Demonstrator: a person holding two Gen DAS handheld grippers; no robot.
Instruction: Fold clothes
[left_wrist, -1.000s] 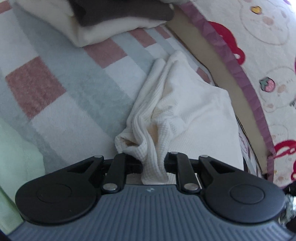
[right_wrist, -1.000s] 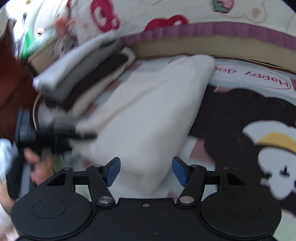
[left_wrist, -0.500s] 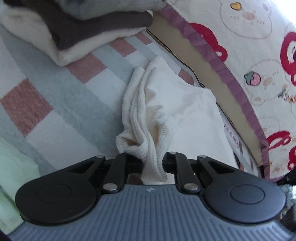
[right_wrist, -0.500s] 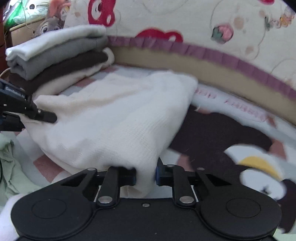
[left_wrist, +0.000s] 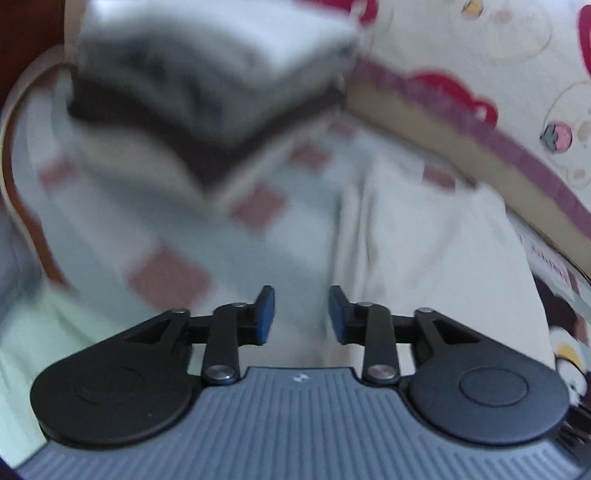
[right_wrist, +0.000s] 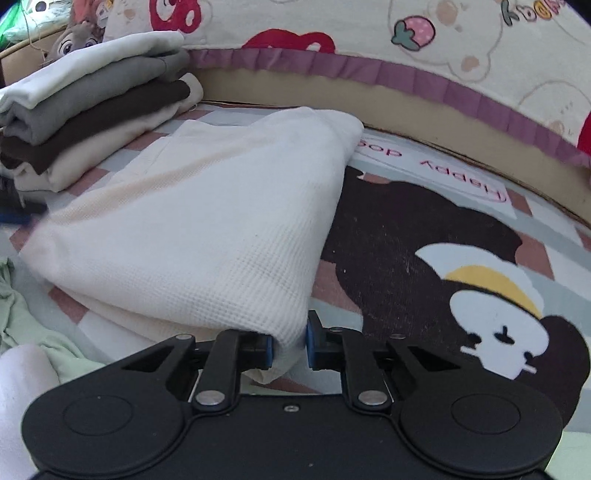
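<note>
A cream waffle-knit garment lies folded on the checked blanket. My right gripper is shut on its near corner, the cloth pinched between the blue pads. In the blurred left wrist view the same cream garment lies ahead and to the right. My left gripper hovers above it with its jaws opening and nothing between the blue pads. The left gripper's tip shows as a dark blur at the left edge of the right wrist view.
A stack of folded clothes, white, grey, brown and cream, sits at the back left and appears as a blurred folded stack in the left view. A cartoon-print cushion wall with purple trim borders the far side. Pale green cloth lies near left.
My left gripper let go of the cream garment's corner, opened and rose. My right gripper came down, closed on the garment's near corner and holds it.
</note>
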